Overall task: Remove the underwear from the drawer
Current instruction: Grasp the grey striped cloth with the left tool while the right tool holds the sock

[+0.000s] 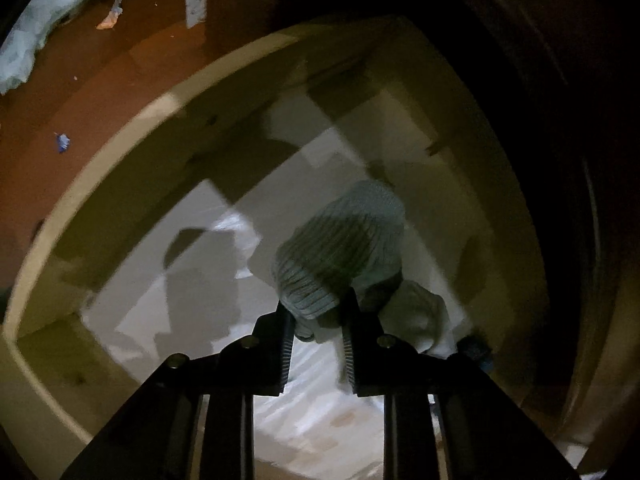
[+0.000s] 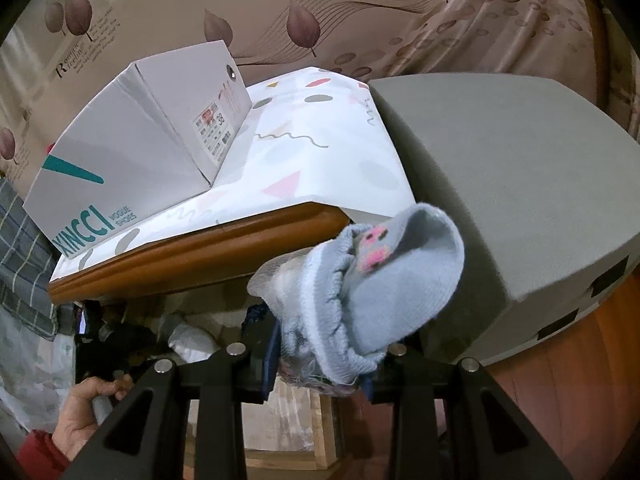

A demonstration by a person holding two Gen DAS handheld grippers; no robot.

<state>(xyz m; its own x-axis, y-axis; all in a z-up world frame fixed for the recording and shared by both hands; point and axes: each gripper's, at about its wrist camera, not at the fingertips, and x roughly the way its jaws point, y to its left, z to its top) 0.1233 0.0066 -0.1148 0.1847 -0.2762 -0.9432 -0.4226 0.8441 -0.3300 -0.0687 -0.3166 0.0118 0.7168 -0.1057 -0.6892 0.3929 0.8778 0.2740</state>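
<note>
My left hand-held gripper (image 1: 318, 322) is down inside the drawer (image 1: 120, 168), fingers nearly together w/ a bit of the ribbed grey-green underwear (image 1: 344, 248) pinched between the tips. That piece is bunched into a lump; its long axis runs from my fingertips away toward the far right corner of the drawer, ribs running along the same line. It sits right of centre on the pale drawer floor, which has a white crinkly liner (image 1: 320, 412) near me. Just to the right of it, touching, is a paler crumpled cloth (image 1: 420, 316); can't tell what it is. The view is blurred and dim. Beyond the drawer's left wall is reddish floor (image 1: 80, 92) w/ small scraps on it.

My right hand-held gripper (image 2: 320, 364) is up out of the drawer, clamped on a light-blue knit piece of underwear (image 2: 372, 284) w/ a pink mark on it. It stands up from the fingers, long axis tilting up and to the right, the open rolled edge facing left. Mesh-like grey fabric bulges out on its left side.

Behind it, a wood-edged worktop (image 2: 200, 248) carries a patterned white sheet (image 2: 320, 140) and, at left, a white shoe box (image 2: 132, 152) marked w/ teal letters. A big grey block (image 2: 520, 168) sits at right. My left hand (image 2: 88, 412) shows at the near left, red sleeve.
</note>
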